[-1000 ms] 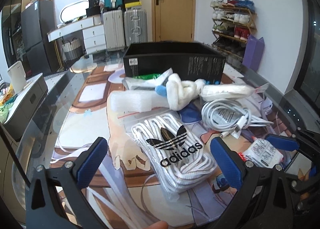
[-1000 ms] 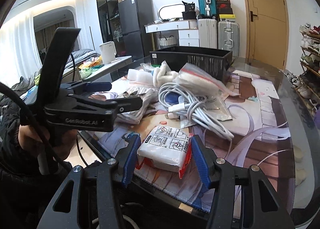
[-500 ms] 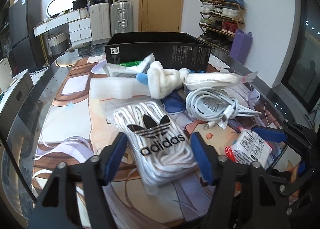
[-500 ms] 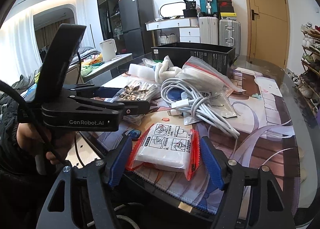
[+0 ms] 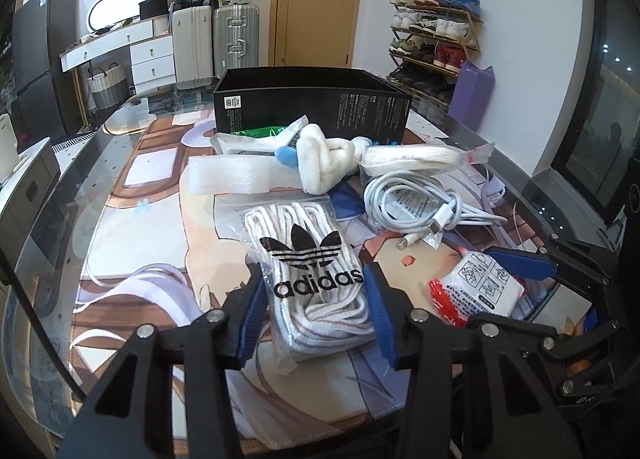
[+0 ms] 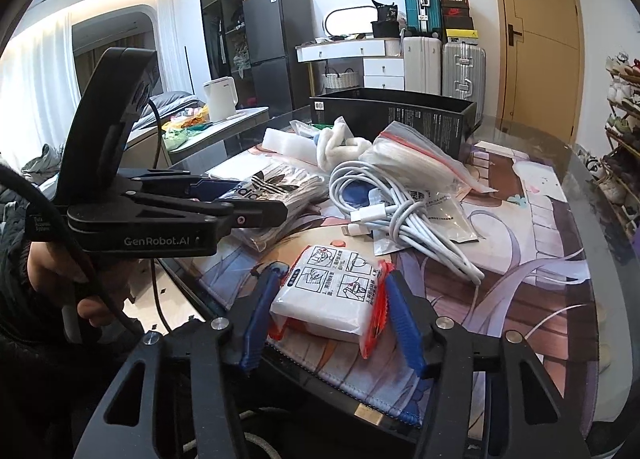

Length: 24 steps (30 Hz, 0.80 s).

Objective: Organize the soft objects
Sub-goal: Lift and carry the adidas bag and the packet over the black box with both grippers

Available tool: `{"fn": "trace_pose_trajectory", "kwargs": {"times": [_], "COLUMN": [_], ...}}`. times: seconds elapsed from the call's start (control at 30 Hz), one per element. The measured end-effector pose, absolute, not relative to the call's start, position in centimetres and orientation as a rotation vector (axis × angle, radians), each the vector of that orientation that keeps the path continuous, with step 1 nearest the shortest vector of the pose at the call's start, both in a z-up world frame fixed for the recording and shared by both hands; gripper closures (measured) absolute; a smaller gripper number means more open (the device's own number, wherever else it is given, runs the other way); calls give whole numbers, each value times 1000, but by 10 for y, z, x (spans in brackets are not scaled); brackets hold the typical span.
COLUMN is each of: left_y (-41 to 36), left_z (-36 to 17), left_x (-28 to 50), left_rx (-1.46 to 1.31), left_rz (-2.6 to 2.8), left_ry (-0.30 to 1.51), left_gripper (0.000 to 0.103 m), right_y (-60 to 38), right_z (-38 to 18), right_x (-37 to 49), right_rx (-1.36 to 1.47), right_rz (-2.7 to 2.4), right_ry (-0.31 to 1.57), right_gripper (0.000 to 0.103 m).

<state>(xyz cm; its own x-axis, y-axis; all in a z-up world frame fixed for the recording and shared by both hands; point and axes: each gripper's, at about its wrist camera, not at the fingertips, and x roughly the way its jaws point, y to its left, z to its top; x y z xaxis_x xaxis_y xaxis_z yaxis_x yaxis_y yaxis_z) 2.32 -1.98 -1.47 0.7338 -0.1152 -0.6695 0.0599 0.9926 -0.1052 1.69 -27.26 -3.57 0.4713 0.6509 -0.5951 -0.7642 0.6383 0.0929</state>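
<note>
A clear bag of white laces with a black adidas logo (image 5: 310, 259) lies on the printed desk mat. My left gripper (image 5: 313, 279) straddles its near half, its jaws closing and both blue pads against the bag's sides. The same gripper shows from the side in the right wrist view (image 6: 240, 207), over the lace bag (image 6: 272, 187). My right gripper (image 6: 335, 275) is closing on a white packet with red edges (image 6: 332, 287) at the mat's front edge; the wrapper crumples at both pads. That packet (image 5: 480, 287) also shows at the right of the left wrist view.
Behind lie a coiled white cable (image 5: 416, 211), a white foam strip (image 5: 232, 179), a knotted white cloth (image 5: 324, 163) and a zip bag of white material (image 5: 416, 159). An open black box (image 5: 312, 107) stands at the back. A hand (image 6: 60, 271) holds the left gripper's handle.
The left jaws came in from wide open to the sides of the lace bag and moved closer over it. The right jaws widened around the packet, then squeezed it again.
</note>
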Motion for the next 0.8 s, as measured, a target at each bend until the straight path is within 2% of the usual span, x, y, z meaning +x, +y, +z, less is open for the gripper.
{"fn": "trace_pose_trajectory", "kwargs": {"times": [0.8], "left_y": [-12], "left_z": [2], "left_x": [-1], "left_rx": [-130], "left_rz": [-155], "left_ry": [703], "left_gripper": [61], "right_y": [-286], "right_z": [-7], "right_x": [17], "right_rx": [-128], "right_rz": [870], "right_ry": [539], "right_gripper": [50]}}
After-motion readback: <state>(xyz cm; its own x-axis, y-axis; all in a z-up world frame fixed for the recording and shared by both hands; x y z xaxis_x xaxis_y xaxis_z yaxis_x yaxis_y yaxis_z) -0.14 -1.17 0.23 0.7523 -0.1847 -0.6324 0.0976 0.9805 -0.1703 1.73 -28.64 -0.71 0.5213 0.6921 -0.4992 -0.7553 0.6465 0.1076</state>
